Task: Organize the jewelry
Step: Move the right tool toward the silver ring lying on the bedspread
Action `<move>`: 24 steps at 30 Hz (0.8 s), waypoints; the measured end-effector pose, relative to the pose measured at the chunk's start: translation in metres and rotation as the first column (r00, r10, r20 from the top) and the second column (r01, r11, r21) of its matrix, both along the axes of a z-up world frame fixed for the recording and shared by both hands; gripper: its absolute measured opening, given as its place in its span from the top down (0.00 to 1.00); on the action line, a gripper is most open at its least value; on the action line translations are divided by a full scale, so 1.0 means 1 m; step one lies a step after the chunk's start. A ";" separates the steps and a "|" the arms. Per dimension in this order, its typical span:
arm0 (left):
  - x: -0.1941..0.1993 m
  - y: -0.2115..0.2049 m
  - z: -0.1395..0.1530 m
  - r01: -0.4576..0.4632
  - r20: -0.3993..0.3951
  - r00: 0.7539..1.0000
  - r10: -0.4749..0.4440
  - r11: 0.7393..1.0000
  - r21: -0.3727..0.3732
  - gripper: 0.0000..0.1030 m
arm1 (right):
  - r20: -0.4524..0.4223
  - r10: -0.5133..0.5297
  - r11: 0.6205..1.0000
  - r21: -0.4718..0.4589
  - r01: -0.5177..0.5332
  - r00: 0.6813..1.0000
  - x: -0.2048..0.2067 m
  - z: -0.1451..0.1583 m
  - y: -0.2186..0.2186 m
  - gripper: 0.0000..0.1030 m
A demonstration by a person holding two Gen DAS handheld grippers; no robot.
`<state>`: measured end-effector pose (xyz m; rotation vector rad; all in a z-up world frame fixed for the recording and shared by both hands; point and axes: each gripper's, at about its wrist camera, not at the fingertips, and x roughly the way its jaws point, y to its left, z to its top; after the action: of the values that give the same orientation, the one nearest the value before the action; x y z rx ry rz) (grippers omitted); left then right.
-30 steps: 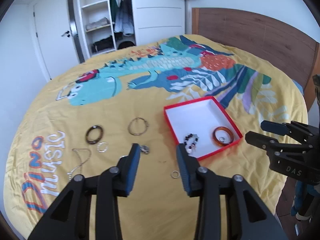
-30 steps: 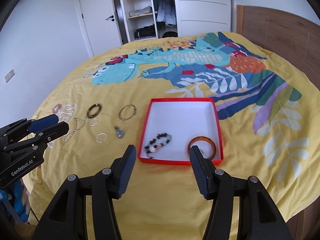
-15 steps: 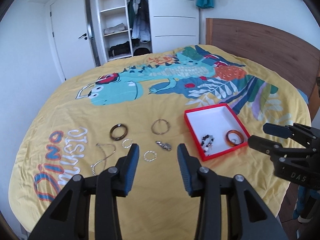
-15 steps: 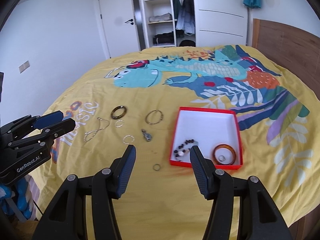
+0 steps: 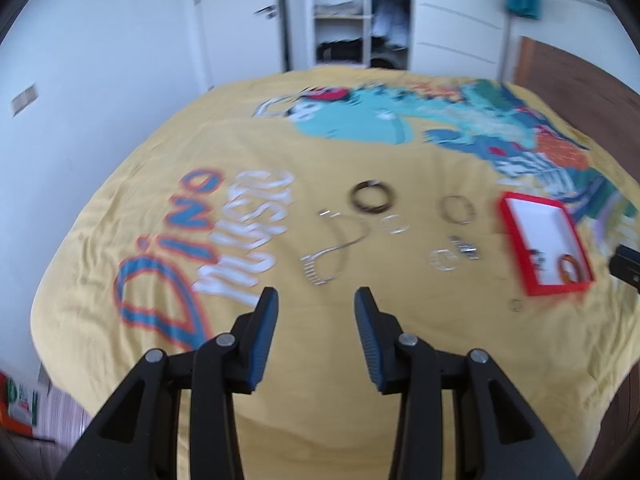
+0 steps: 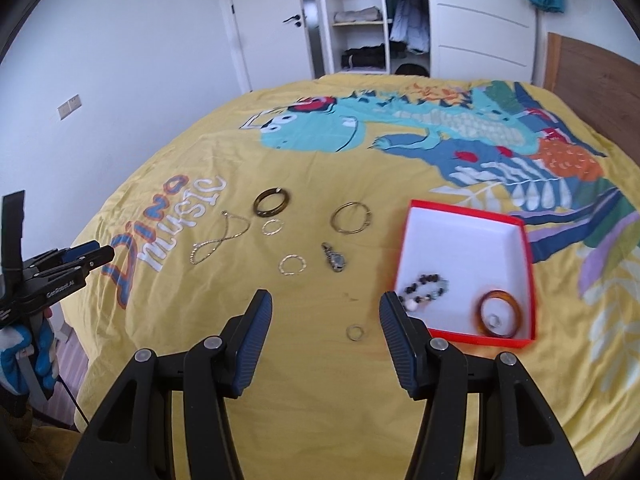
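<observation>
On the yellow bedspread (image 6: 248, 152) we log the following.

Change since half a second ago: our left gripper (image 5: 316, 308) has swung leftward, so the red box (image 5: 516, 236) now sits at the right edge of its blurred view and the "Dino music" lettering fills the left. Our right gripper (image 6: 326, 312) has come closer, and the small ring (image 6: 355, 333) now lies on the cloth between its fingers in that view.

Box: white-lined, long axis running from the near edge toward the headboard side. It holds a beaded bracelet (image 6: 425, 287) at its near left corner and an amber bangle (image 6: 500, 313) at its near right corner, with a small ring inside the bangle.

Loose on the cloth, left of the box:
- dark bangle (image 6: 271, 201), farthest out;
- thin gold bangle (image 6: 351, 217) to its right;
- chain necklace (image 6: 218, 238), long axis slanting from far right to near left;
- two thin hoops (image 6: 273, 227) and (image 6: 293, 265);
- silver pendant (image 6: 334, 257), long axis pointing away from us, just right of the nearer hoop.

Grippers: we hold both with the jaws well apart, above the bed, gripping nothing and touching nothing. In the right view the left gripper shows at the far left, off the bed's edge.
</observation>
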<state>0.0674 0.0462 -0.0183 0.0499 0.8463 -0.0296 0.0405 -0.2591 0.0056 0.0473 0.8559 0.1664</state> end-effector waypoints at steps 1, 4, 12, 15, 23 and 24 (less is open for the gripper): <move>0.002 0.006 -0.004 -0.013 -0.008 1.000 0.013 1.000 -0.005 0.63 | -0.009 0.005 1.000 0.003 -0.005 1.000 0.004 -0.004 0.003 0.50; 0.013 0.016 -0.016 -0.041 -0.033 0.999 0.040 0.999 -0.012 0.63 | -0.041 0.022 1.000 0.013 -0.022 0.999 0.018 -0.019 0.007 0.53; 0.035 0.013 -0.049 -0.042 -0.093 0.995 0.041 0.999 -0.008 0.63 | -0.151 0.022 1.000 0.023 -0.019 0.988 0.027 -0.064 -0.001 0.57; 0.041 0.012 -0.061 -0.043 -0.116 0.992 0.042 0.999 -0.012 0.63 | -0.203 0.017 1.000 0.028 -0.011 0.979 0.026 -0.085 -0.005 0.59; 0.056 0.012 -0.080 -0.051 -0.147 0.988 0.047 0.998 -0.022 0.63 | -0.272 0.010 0.999 0.037 0.000 0.962 0.038 -0.124 -0.010 0.62; 0.058 0.012 -0.081 -0.053 -0.149 0.988 0.049 0.998 -0.024 0.63 | -0.276 0.009 0.999 0.036 0.001 0.961 0.040 -0.127 -0.010 0.62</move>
<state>0.1249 0.0583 -0.0994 0.0000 0.9957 0.0031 0.0802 -0.2690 -0.1214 0.1041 1.1322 0.1815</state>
